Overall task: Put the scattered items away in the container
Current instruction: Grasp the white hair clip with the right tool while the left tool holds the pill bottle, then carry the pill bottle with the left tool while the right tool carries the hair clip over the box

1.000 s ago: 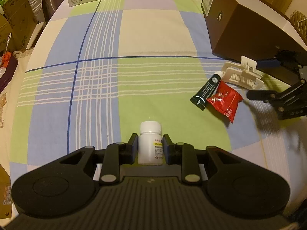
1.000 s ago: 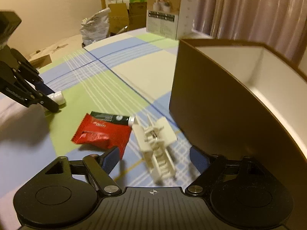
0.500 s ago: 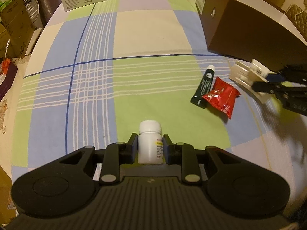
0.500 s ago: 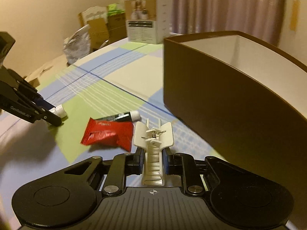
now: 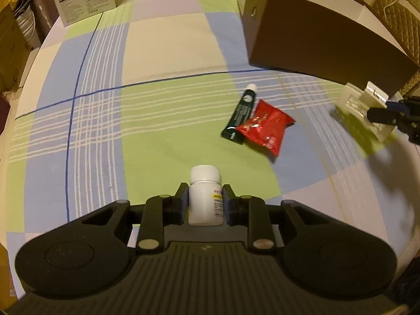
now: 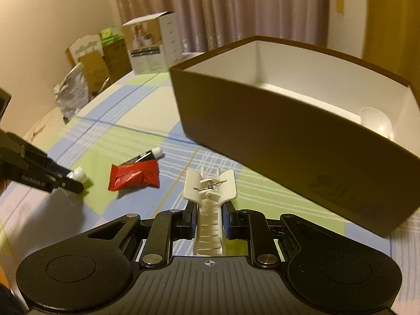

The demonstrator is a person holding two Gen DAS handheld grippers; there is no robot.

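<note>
Checked tabletop point(image 5: 162, 52): left tongs point(image 5: 205, 200) pinch bottle point(image 5: 205, 197), right tongs point(image 6: 209, 220) pinch clip point(image 6: 210, 197); tube point(image 5: 240, 113), red packet point(image 5: 265, 128) remain (box point(image 6: 275, 131) nearly empty).

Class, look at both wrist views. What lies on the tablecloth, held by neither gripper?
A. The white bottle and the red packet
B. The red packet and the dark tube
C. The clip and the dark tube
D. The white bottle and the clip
B: the red packet and dark tube lie loose; the left gripper clamps the white bottle, the right gripper the clip.
</note>
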